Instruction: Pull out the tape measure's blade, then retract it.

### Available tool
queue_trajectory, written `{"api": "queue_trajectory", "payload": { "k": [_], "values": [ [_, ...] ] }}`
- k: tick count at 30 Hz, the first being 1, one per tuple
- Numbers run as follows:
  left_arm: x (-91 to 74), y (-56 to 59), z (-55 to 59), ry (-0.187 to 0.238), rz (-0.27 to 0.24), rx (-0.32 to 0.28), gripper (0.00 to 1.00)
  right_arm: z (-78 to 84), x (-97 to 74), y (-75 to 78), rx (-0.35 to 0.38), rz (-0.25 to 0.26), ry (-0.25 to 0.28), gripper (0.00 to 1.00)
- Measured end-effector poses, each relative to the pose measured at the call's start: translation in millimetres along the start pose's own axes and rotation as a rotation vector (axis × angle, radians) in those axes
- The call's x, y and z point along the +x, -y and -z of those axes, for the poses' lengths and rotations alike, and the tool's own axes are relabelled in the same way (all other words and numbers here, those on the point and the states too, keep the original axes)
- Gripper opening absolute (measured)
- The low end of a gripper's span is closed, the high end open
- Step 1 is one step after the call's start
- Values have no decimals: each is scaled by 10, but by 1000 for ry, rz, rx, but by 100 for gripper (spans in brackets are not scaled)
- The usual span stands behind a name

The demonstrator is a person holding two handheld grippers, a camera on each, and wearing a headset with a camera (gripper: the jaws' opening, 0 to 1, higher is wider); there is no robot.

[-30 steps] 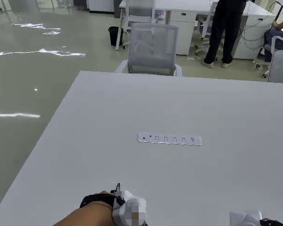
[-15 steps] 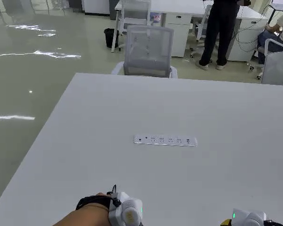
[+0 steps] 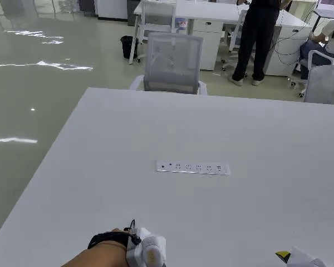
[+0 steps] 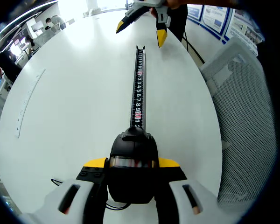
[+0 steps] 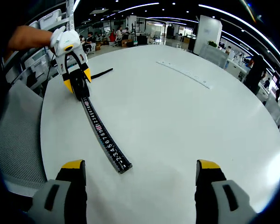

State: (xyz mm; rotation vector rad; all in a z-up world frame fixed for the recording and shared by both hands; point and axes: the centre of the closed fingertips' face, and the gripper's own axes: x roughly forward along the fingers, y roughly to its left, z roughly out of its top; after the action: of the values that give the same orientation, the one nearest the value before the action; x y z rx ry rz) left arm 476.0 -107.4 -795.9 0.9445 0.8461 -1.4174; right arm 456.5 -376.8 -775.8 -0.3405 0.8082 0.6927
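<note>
As seen along the left gripper (image 4: 133,162), pinches the tape measure (image 4: 132,149) by its black case between both jaws, low on the white table (image 5: 186,121) near its edge. Shows blade (image 4: 138,84) out flat on the table, running straight toward the right gripper (image 5: 141,165), tip just short of its wide-spread jaws, touching neither. Power strip (image 3: 192,167) well apart.
</note>
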Motion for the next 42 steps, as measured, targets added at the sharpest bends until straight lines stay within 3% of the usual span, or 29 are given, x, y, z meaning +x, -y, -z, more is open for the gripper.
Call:
{"api": "queue_trajectory", "payload": {
  "k": [6, 13, 16, 18, 22, 27, 30, 37, 42],
  "values": [
    [-1, -4, -1, 0, -2, 2, 34, -15, -113, 54, 53, 94, 87, 100],
    [-2, -7, -4, 9, -2, -3, 35, 119, -199, -5, 136, 123, 127, 100],
    [-9, -5, -12, 26, -8, -6, 35, 105, -285, -55, 185, 154, 182, 100],
    [-10, -6, -10, 34, -9, -12, 35, 115, -330, -78, 181, 174, 197, 100],
    [-9, 1, -10, 20, -13, 3, 34, 130, -426, -136, 207, 192, 252, 100],
    [-11, -3, -11, 34, -17, 0, 34, 236, -488, -251, 216, 201, 253, 100],
    [-12, 1, -13, 43, -19, 3, 35, 318, -488, -324, 169, 214, 229, 100],
    [-7, -3, -8, 24, -19, 19, 34, 290, -563, -416, 185, 237, 268, 100],
    [-8, 3, -4, 17, -21, 36, 34, 336, -578, -446, 193, 241, 261, 100]
  ]
}}
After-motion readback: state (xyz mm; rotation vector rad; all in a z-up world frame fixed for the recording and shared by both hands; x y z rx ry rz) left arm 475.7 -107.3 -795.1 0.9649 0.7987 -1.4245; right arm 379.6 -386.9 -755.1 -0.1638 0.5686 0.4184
